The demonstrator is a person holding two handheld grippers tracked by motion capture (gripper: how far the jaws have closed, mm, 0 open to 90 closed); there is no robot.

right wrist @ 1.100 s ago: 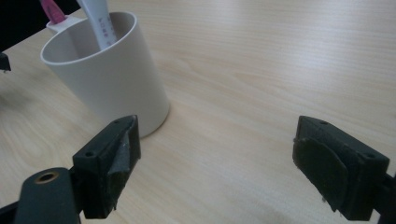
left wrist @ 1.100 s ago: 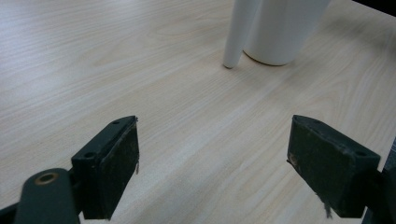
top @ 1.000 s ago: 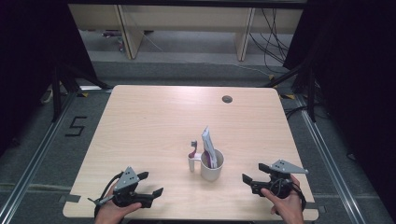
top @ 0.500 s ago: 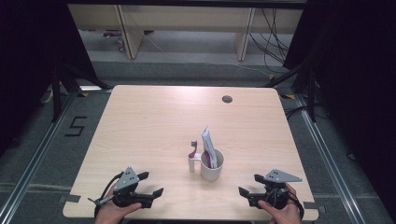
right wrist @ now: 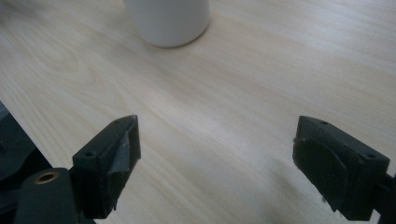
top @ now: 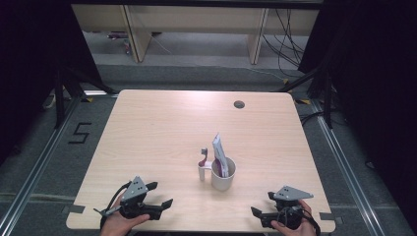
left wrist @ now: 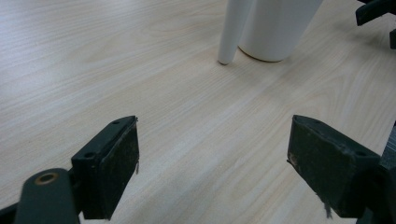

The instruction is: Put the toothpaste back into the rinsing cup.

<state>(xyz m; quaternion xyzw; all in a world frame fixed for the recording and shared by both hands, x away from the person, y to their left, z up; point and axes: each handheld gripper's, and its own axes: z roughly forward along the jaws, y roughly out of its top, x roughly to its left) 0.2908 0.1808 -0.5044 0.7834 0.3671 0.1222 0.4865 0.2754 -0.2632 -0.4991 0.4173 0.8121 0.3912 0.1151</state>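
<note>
A white cup (top: pixel 223 177) stands near the table's front middle, with a pink and white tube (top: pixel 219 153) upright inside it. A white toothbrush-like stick (top: pixel 202 165) leans on the cup's left side. My left gripper (top: pixel 160 193) rests at the front left, open and empty, pointing right toward the cup. At the front right, my right gripper (top: pixel 263 204) is open and empty too, pointing left. In the left gripper view (left wrist: pixel 212 168), the cup (left wrist: pixel 275 28) and the stick (left wrist: pixel 232 32) sit ahead of the jaws. In the right gripper view (right wrist: pixel 217 163), the cup (right wrist: pixel 168 21) is ahead.
The light wooden table (top: pixel 162 128) has a round cable hole (top: pixel 239 104) at the back right. Dark frame rails run along both sides on the floor, where a "5" marking (top: pixel 78 132) lies at the left. Wooden furniture legs and cables lie beyond the far edge.
My right gripper has drawn back toward the table's near edge and slightly left. The left gripper, the cup and its contents have not moved.
</note>
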